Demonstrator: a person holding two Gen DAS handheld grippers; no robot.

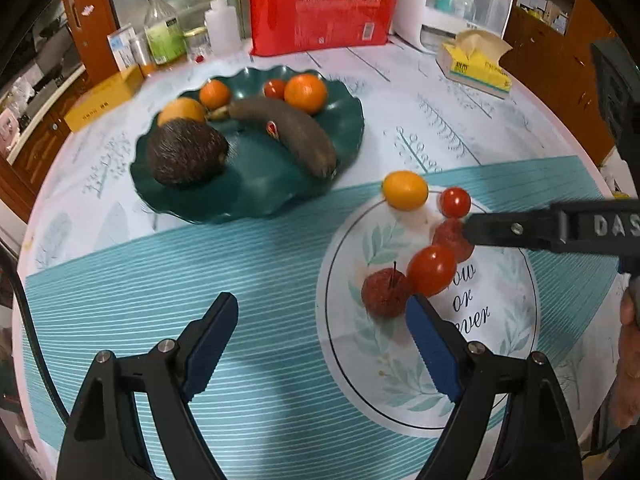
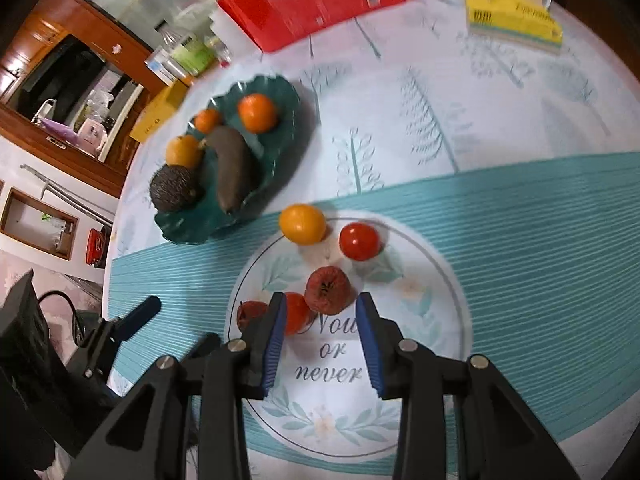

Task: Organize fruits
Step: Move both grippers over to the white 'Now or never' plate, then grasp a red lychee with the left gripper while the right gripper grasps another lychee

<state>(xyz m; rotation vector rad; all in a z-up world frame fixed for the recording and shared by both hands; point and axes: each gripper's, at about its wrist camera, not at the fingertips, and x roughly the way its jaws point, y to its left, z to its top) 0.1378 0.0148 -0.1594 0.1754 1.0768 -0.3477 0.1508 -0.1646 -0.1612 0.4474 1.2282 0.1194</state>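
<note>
A white plate (image 1: 504, 344) (image 2: 420, 308) printed "Now or never" holds a yellow fruit (image 1: 405, 190) (image 2: 303, 224), a round tomato (image 1: 455, 201) (image 2: 359, 241), an oval tomato (image 1: 432, 270) (image 2: 298, 312) and two dark red wrinkled fruits (image 1: 384, 294) (image 2: 329, 290). A green wavy plate (image 1: 256, 188) (image 2: 276, 88) holds oranges (image 1: 305, 93) (image 2: 257, 113), a brown banana (image 1: 288, 134), an avocado (image 1: 186, 152) and a small tomato. My left gripper (image 1: 320, 316) is open and empty above the mat, beside the white plate. My right gripper (image 2: 322, 310) is open, its jaws either side of a wrinkled red fruit.
A red package (image 1: 320, 16), bottles (image 1: 164, 28), a yellow tissue box (image 1: 476, 64) (image 2: 512, 16) and a yellow box (image 1: 104, 98) stand along the table's far side. A teal striped mat (image 1: 200, 280) lies under the white plate.
</note>
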